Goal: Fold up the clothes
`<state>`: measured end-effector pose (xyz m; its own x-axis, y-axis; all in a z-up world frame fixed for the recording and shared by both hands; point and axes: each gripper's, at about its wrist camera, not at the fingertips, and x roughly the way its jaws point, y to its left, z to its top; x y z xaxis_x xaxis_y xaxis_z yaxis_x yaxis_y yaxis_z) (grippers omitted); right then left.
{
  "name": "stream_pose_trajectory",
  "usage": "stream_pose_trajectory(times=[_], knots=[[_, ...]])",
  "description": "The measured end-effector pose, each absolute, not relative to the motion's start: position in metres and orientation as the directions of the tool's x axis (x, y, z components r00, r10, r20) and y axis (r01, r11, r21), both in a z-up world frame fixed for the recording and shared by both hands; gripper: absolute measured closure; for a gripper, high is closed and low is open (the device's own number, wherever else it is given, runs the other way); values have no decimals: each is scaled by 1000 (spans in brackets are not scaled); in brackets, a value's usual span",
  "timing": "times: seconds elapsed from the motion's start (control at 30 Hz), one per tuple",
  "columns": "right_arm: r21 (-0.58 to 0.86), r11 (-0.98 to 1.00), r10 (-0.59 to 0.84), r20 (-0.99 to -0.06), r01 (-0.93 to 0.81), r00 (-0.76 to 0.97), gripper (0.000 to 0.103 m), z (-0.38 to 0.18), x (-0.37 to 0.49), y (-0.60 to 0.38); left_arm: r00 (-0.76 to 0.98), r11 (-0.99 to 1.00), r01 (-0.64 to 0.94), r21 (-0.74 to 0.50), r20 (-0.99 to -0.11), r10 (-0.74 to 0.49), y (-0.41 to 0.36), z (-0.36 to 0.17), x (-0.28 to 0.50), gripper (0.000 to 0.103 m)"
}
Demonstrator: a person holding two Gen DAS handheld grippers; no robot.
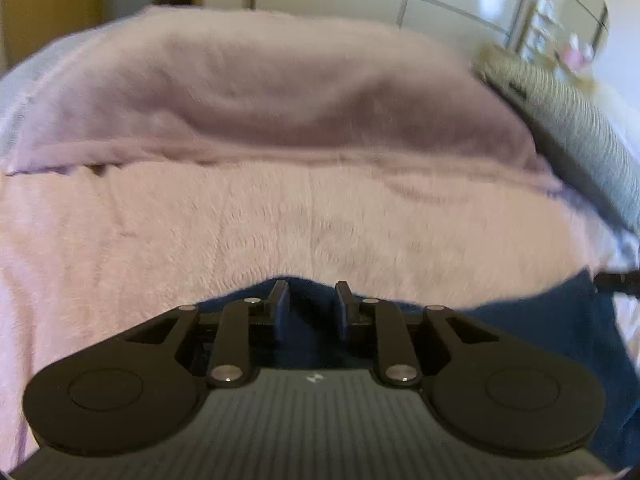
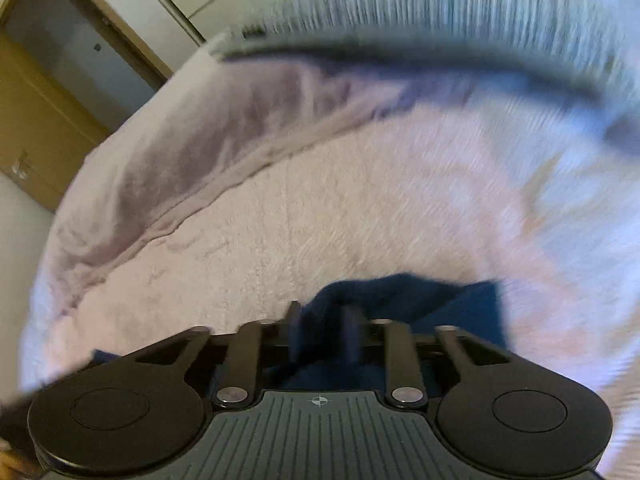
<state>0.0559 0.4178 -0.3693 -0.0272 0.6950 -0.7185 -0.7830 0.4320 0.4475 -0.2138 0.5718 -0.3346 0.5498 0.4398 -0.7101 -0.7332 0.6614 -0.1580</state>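
A dark navy blue cloth garment lies bunched and creased on the fuzzy pale pink blanket. The left gripper and right gripper each have their fingers slightly apart with navy fabric between them.

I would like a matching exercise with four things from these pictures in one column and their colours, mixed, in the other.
Things:
1. blanket
2. garment
3. door
4. ribbed fabric

Colours:
A. dark blue
B. grey
C. pink
D. brown

Pairs: 1-C, 2-A, 3-D, 4-B
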Motion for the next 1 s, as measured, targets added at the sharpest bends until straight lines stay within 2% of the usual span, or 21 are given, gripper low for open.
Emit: stream_pose_trajectory(times=[0.07,0.2,0.3,0.37,0.5,0.57,0.63,0.73,0.83,1.0], knots=[[415,404,699,-715,-815,-18,70,-360,43,409,570,671,-719,-181,-705,421,558,-327,-213,84],[365,331,709,-705,-870,-27,70,-347,14,392,638,735,-622,-268,-718,278,521,-330,-205,83],[310,262,636,-768,-914,-78,70,-366,-17,391,568,819,-553,-151,-788,238,491,-352,-194,82],[231,242,572,-819,-942,-54,70,-379,-33,387,518,821,-559,-112,-820,241,485,-365,-200,80],[249,242,610,-791,-938,-53,70,-364,-39,364,522,737,-650,-183,-813,259,490,-345,-224,84],[272,244,642,-765,-931,-56,70,-355,-40,351,541,736,-647,-198,-799,261,481,-336,-229,84],[255,244,629,-776,-936,-48,70,-353,-46,349,550,749,-629,-206,-799,242,470,-332,-229,82],[225,244,604,-796,-943,-34,70,-351,-55,346,434,803,-594,-61,-864,255,441,-343,-214,81],[195,243,580,-815,-950,-19,70,-348,-64,344,464,783,-618,-71,-836,291,431,-323,-218,83],[235,188,667,-743,-954,-51,70,-330,-65,353,549,798,-592,-114,-782,296,427,-306,-196,83]])
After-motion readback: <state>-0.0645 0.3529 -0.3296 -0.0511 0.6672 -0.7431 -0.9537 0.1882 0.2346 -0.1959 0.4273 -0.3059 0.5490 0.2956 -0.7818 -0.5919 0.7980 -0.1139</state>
